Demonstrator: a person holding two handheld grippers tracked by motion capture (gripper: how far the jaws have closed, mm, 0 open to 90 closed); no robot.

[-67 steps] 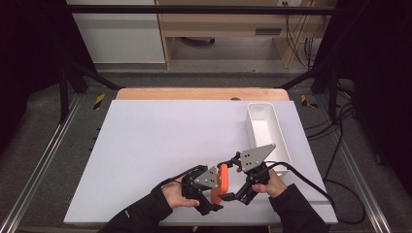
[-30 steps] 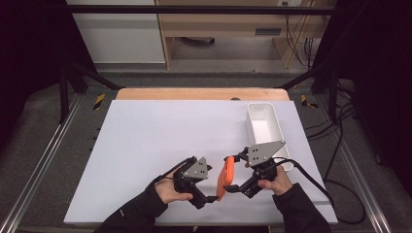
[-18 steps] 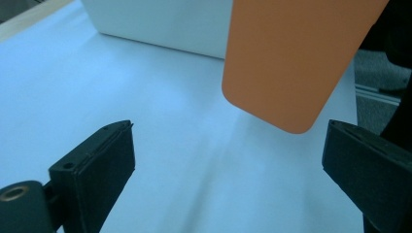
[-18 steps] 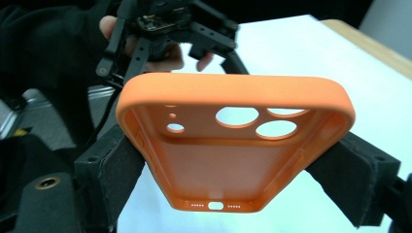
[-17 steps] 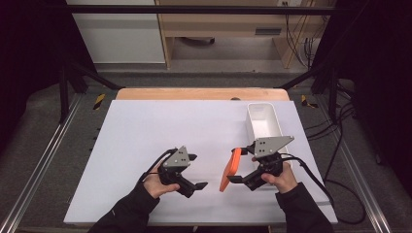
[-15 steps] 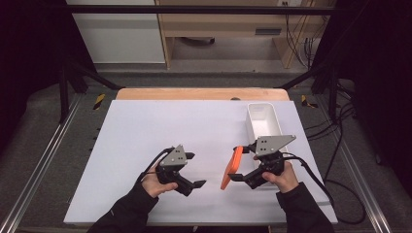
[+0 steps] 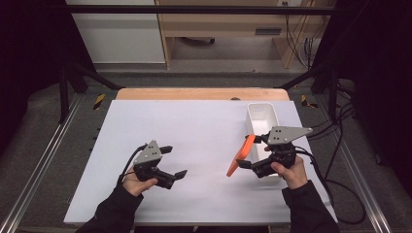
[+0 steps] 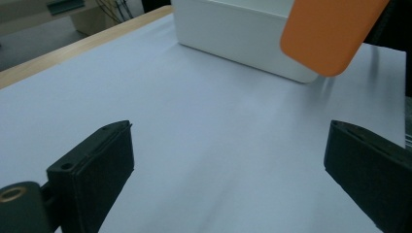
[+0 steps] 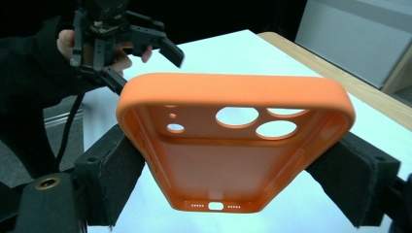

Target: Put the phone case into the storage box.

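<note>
Right gripper clamps an orange soft-plastic phone case, lifted clear of the white paper-covered table, just left of the white rectangular plastic tray at the right-far part of the sheet. In the high view the case reads only as a thin tilted orange strip. The right gripper view shows its hollow inside facing the camera: camera cut-outs toward the far end, port holes at the near edge, both long sides pinched between the black pads. The left gripper sits left-near, well apart from the case; its jaws have just been opening, nothing between them. The left gripper view shows bare white sheet between its jaws, the case's smooth orange back top right, the tray wall behind it.
</note>
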